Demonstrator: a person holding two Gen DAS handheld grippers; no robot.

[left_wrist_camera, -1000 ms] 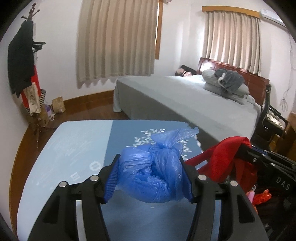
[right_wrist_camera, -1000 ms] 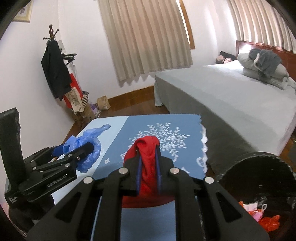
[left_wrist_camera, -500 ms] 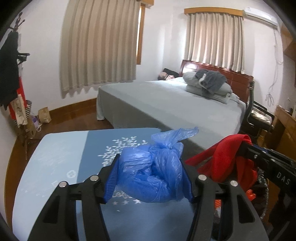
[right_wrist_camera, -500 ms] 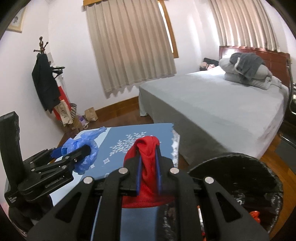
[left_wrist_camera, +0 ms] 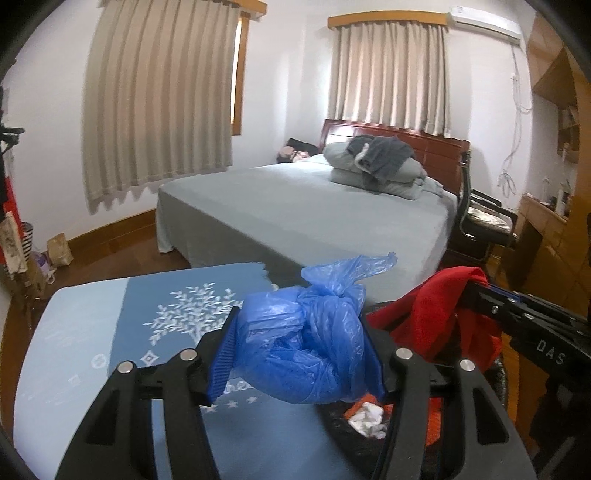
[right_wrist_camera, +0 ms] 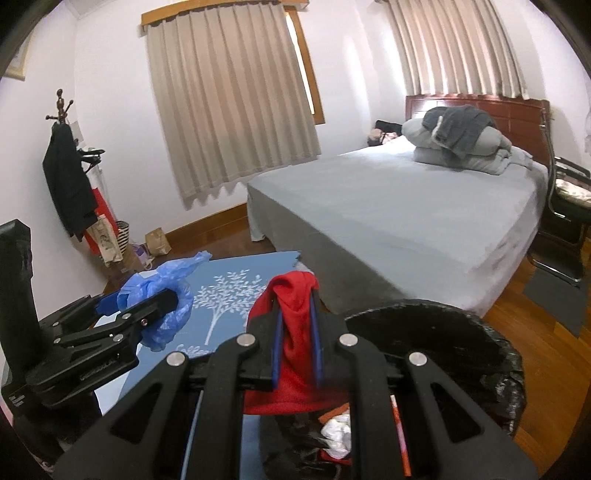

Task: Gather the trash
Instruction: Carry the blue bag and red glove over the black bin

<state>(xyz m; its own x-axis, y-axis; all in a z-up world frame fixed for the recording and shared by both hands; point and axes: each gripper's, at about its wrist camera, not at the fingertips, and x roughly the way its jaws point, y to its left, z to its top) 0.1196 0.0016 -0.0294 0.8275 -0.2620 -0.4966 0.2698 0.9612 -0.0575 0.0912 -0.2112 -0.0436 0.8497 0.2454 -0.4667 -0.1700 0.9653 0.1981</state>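
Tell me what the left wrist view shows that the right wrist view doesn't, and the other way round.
Only the left wrist view shows the air conditioner and the wooden shelving on the right. Only the right wrist view shows the coat rack and the full rim of the black trash bin. Both show the left gripper clamping the blue plastic bag, the right gripper clamping the red cloth, the blue tablecloth and the bed.

"das" on the right gripper (left_wrist_camera: pixel 498 306).
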